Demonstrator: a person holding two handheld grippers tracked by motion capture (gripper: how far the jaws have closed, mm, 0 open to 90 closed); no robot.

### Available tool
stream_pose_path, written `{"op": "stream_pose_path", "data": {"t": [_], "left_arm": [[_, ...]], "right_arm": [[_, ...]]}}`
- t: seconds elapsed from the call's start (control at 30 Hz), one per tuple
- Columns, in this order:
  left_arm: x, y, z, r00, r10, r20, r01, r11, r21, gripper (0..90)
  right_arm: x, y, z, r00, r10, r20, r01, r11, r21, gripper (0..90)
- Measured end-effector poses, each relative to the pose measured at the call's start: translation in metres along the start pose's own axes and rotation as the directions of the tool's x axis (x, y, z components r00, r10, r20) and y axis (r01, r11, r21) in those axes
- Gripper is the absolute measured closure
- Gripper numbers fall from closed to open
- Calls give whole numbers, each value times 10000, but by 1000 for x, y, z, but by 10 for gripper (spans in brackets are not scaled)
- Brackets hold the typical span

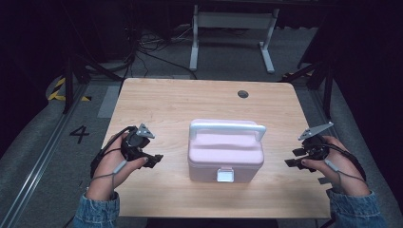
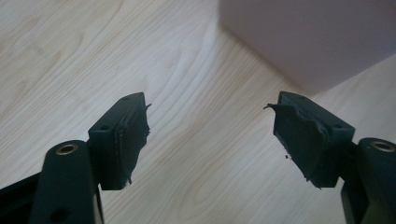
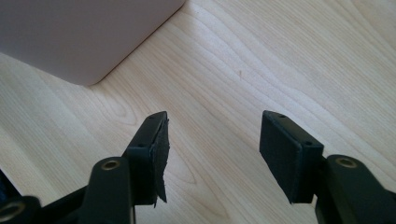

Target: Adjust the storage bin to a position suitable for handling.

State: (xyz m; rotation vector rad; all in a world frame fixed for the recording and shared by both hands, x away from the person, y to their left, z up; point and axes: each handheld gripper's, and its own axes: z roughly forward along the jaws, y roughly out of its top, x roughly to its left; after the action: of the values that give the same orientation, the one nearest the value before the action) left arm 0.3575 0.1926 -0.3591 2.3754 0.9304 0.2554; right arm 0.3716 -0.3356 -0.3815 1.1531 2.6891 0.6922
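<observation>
On the surface [image 1: 157,102] between my tools sits the pink box [image 1: 225,152], latch shut; left tool [image 1: 151,159] and right tool [image 1: 293,156] gape wide, holding nothing. I reckon I'm approaching, latch next.

One pink box [image 1: 225,151] with one white handle [image 1: 227,127] and one white latch [image 1: 225,175] sits mid-bench [image 1: 166,102]. Two claws, left [image 1: 153,160] and right [image 1: 291,160]. One dark hole [image 1: 243,94] near the far edge.
</observation>
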Motion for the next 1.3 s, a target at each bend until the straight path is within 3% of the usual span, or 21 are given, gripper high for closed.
{"op": "stream_pose_path", "data": {"t": [0.17, 0.3, 0.4, 0.47, 0.6, 0.7, 0.77, 0.83, 0.87, 0.93, 1.03, 1.07, 1.1, 1.13, 1.2, 1.3], "left_arm": [[-5, 9, -5, 9975, 158, 687, -95, 9957, -920, 290], [-8, 15, -5, 9968, 346, 724, -250, 9912, -1297, 308], [-9, 22, -4, 9955, 691, 643, -557, 9802, -1902, 317], [-10, 24, -4, 9950, 751, 654, -609, 9786, -1964, 334], [-17, 33, -1, 9901, 1003, 986, -735, 9665, -2458, 356], [-20, 36, -1, 9893, 990, 1072, -693, 9654, -2512, 364], [-21, 39, 0, 9883, 1064, 1091, -738, 9604, -2686, 378], [-24, 43, 3, 9892, 881, 1168, -474, 9483, -3137, 389], [-24, 43, 3, 9892, 881, 1168, -474, 9483, -3137, 389], [-26, 46, 5, 9890, 822, 1232, -352, 9385, -3435, 389], [-29, 50, 10, 9908, 672, 1179, -132, 9125, -4088, 347], [-31, 50, 11, 9921, 535, 1134, 4, 9030, -4297, 319], [-31, 51, 13, 9928, 542, 1072, 10, 8886, -4588, 305], [-31, 52, 15, 9929, 526, 1070, 43, 8812, -4727, 308], [-33, 53, 18, 9908, 509, 1254, 160, 8762, -4817, 323], [-34, 54, 24, 9919, 694, 1060, -70, 8655, -5008, 360]], "right_arm": [[0, -4, -1, 10000, 42, 55, -41, 10000, -72, 434], [1, -7, -3, 9999, 86, 65, -86, 9999, -78, 434], [2, -12, -5, 9998, 179, 89, -178, 9998, -135, 433], [2, -15, -6, 9997, 221, 103, -220, 9997, -134, 431], [1, -19, -9, 9993, 311, 209, -307, 9993, -215, 431], [1, -20, -8, 9990, 338, 284, -333, 9992, -201, 431], [1, -21, -7, 9992, 320, 254, -316, 9993, -184, 431], [4, -20, -2, 9996, 243, 141, -242, 9996, -117, 431], [4, -20, -2, 9996, 243, 141, -242, 9996, -117, 431], [5, -20, -1, 9998, 200, 98, -199, 9997, -123, 431], [6, -20, 0, 9998, 197, 101, -196, 9997, -137, 434], [6, -20, 0, 9997, 233, 104, -232, 9996, -137, 435], [7, -21, 0, 9997, 239, 94, -237, 9996, -158, 435], [7, -21, 0, 9997, 241, 80, -240, 9996, -138, 435], [7, -22, 1, 9997, 244, 67, -243, 9996, -119, 435], [8, -22, 2, 9996, 274, 40, -274, 9995, -125, 435]]}}
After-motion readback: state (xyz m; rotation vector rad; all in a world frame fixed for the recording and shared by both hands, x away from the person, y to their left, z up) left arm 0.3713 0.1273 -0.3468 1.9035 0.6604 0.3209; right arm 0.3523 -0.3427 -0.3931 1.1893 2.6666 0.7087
